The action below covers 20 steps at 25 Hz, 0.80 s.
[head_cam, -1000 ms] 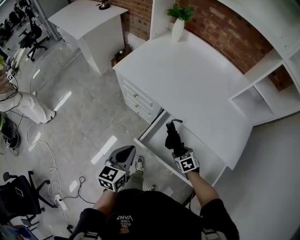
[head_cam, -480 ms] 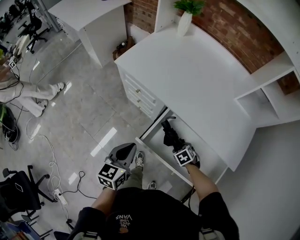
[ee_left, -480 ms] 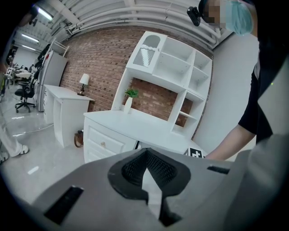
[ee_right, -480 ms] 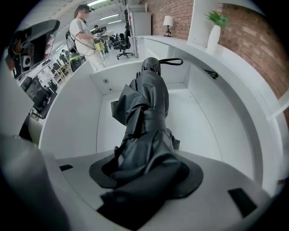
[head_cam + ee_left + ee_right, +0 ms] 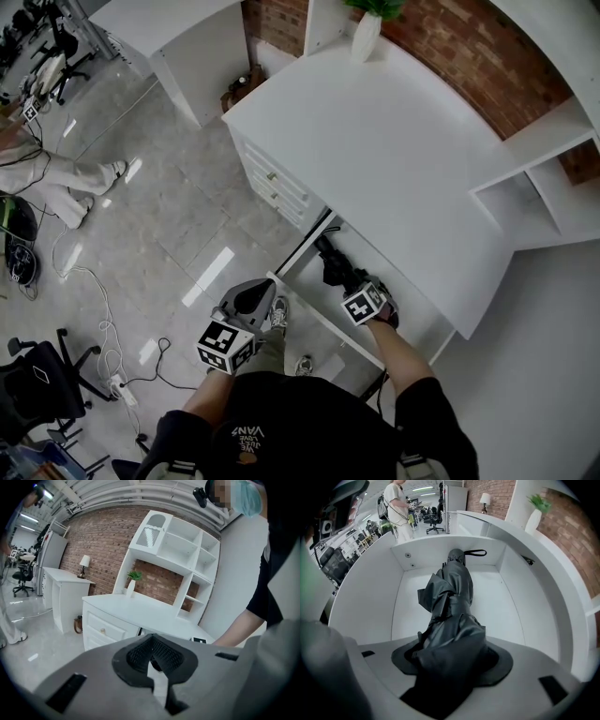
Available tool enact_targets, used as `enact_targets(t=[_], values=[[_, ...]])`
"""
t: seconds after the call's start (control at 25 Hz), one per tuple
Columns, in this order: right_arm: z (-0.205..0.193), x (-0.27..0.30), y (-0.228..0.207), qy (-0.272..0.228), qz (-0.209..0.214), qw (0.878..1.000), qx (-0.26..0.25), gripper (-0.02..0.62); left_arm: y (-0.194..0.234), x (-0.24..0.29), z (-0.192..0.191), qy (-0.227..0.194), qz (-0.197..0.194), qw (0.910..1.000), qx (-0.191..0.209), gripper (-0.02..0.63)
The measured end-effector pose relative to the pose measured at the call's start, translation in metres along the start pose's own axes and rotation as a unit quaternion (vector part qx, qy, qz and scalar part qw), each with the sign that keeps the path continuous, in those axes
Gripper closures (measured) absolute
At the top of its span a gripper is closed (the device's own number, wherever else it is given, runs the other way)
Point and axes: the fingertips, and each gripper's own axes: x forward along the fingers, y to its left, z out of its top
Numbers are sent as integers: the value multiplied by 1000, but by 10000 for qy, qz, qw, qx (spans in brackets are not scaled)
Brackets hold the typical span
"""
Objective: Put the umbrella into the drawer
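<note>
One black folded umbrella (image 5: 452,602) lies inside the single open drawer (image 5: 506,606) under the white counter (image 5: 403,159). There are two hand-held grippers. The right hand-held gripper (image 5: 450,667) has jaws that have just been opening, with umbrella fabric pressed between them. The left hand-held gripper (image 5: 152,660) is closed and empty. The shirt (image 5: 246,434) print reads "VANS".

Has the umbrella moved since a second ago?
Yes. The umbrella has sunk lower into the drawer, its strap end closer to the drawer's end wall.
</note>
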Motion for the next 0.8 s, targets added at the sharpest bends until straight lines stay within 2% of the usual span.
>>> enact_targets(t=[0.8], values=[[-1, -9, 4, -393, 169, 9989, 209, 287, -23, 5, -6, 109, -111, 9999, 61, 600]])
